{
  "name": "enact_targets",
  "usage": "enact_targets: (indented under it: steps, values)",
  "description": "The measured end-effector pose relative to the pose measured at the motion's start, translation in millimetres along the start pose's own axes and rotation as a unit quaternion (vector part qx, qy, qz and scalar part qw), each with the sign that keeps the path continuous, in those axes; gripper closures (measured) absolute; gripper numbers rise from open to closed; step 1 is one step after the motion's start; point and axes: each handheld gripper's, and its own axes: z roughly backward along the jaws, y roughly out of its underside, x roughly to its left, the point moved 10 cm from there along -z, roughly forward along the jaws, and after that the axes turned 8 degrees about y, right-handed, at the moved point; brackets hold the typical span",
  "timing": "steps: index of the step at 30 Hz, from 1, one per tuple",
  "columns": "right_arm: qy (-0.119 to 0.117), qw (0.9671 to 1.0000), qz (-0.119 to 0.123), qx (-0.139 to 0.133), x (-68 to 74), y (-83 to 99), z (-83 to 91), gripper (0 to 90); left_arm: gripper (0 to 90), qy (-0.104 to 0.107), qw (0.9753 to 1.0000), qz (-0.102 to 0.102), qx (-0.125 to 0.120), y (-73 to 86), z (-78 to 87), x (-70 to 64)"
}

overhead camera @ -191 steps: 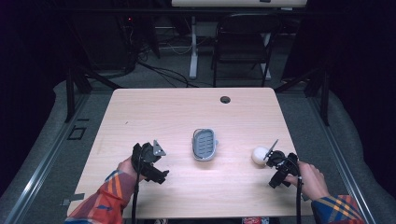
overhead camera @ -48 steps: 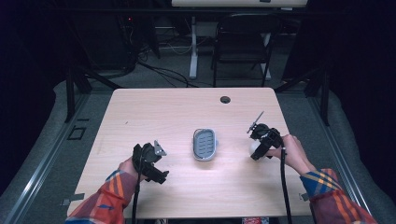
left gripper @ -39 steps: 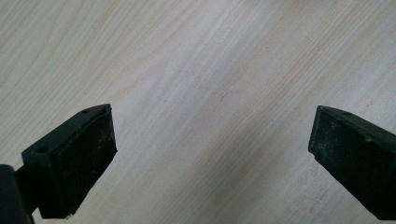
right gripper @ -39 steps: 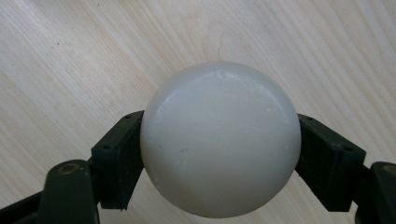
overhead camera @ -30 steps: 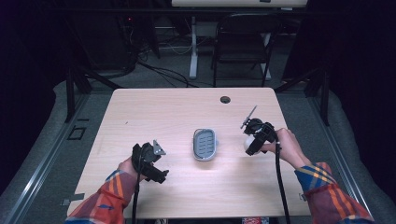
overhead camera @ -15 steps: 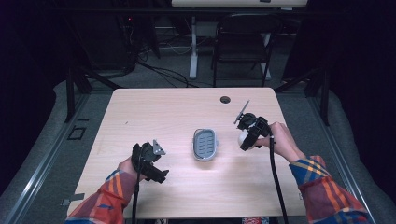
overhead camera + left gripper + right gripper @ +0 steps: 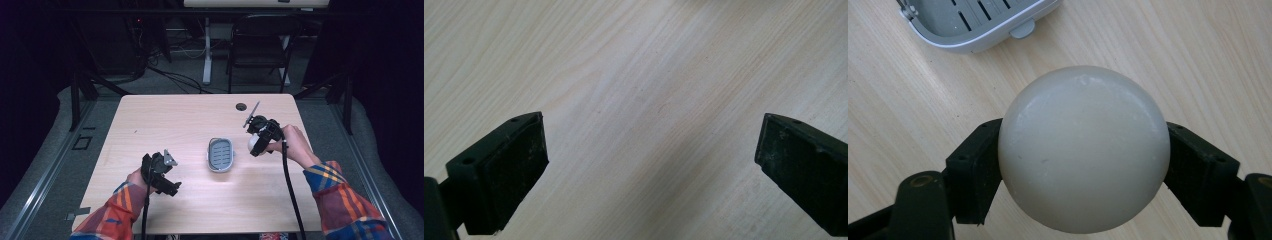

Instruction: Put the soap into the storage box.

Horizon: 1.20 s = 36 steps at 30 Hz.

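Note:
A round white soap ball is clamped between the jaws of my right gripper, held above the table just right of the soap dish. In the high view a sliver of the ball shows under that gripper. The grey and white slotted soap dish lies at the table's middle; its corner appears at the top left of the right gripper view. My left gripper rests near the front left of the table. In the left gripper view its jaws stand wide apart over bare wood, with the left gripper holding nothing.
The light wooden table has a dark cable hole near its far edge. Behind the table stand a black chair and a desk leg on grey floor. Cables trail from both grippers toward the front edge.
My right gripper took hold of the white ball at the right side and carried it left and away from the front edge, up beside the soap dish. The left gripper has stayed put.

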Motion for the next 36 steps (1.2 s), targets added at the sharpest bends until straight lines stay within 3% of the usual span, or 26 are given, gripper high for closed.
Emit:
enact_targets:
  steps: [36]
  values:
    - [-0.003, 0.9989, 0.046, 0.010, 13.5, -44.7, 6.7, 23.1, 0.2, 0.002, 1.0000, 0.001, -0.002, 0.6, 1.0, 0.1]
